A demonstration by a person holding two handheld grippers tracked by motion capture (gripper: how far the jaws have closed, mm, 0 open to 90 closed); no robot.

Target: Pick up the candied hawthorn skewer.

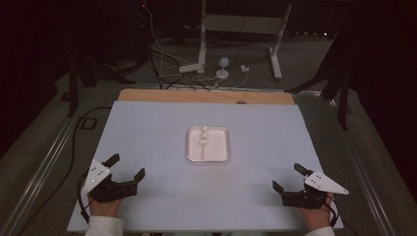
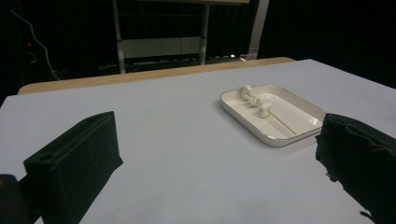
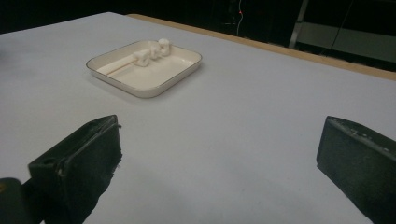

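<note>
resting near the table's [image 1: 162, 196] front edge, my left gripper [image 1: 129, 167] and right gripper [image 1: 286, 178] both have jaws spread wide, holding nothing. the tray [image 1: 225, 145] sits mid-table between them, well apart, with a skewer [image 2: 281, 123] of marshmallows [image 2: 256, 99] lying inside it.

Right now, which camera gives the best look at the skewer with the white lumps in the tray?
The left gripper view: the skewer lies close, its thin stick and white lumps distinct inside the tray. The right gripper view shows it farther off. The high view shows it small and washed out.
</note>
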